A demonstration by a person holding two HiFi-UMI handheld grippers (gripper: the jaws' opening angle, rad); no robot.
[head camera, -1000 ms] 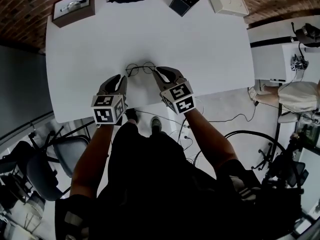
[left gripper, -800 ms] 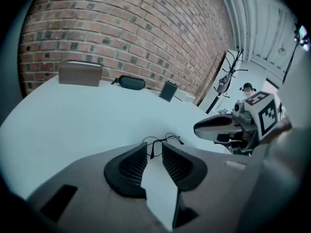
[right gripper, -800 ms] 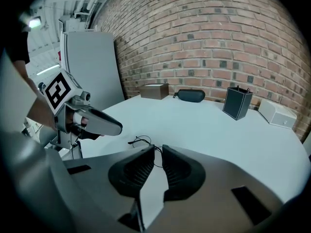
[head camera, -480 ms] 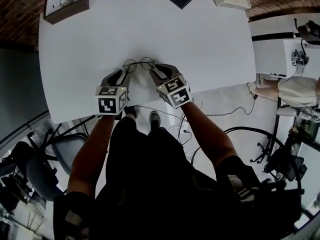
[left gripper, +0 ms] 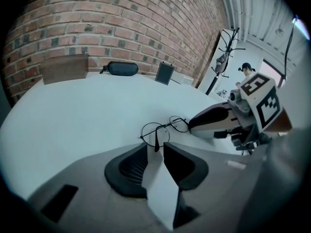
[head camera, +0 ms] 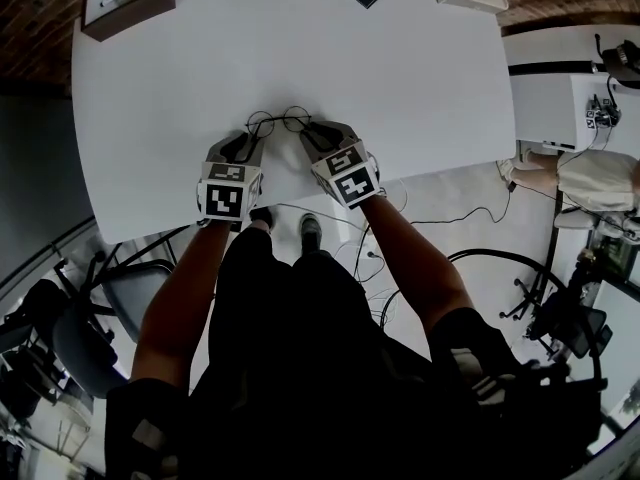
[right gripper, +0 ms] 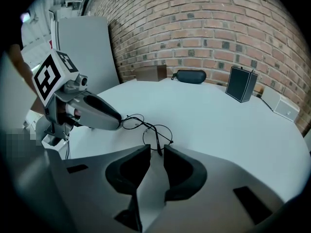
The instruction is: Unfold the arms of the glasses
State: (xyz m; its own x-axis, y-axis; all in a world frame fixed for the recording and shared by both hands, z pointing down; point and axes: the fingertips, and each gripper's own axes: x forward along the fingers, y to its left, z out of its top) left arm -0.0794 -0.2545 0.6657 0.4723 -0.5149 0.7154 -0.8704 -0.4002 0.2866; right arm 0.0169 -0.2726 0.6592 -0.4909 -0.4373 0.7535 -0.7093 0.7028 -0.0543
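Wire-rimmed glasses [head camera: 279,121] are seen on the white desk [head camera: 300,48], one arm tip each bracketed, ungripped, by the part-open left claw [left gripper: 155,147], just narrowed, and right claw [right gripper: 156,151], just widened.

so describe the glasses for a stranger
On the white table, near its front edge, the glasses lie by the left claw and right claw. They are thin dark wire with two round lenses; everything else is a box or case at the far edge.
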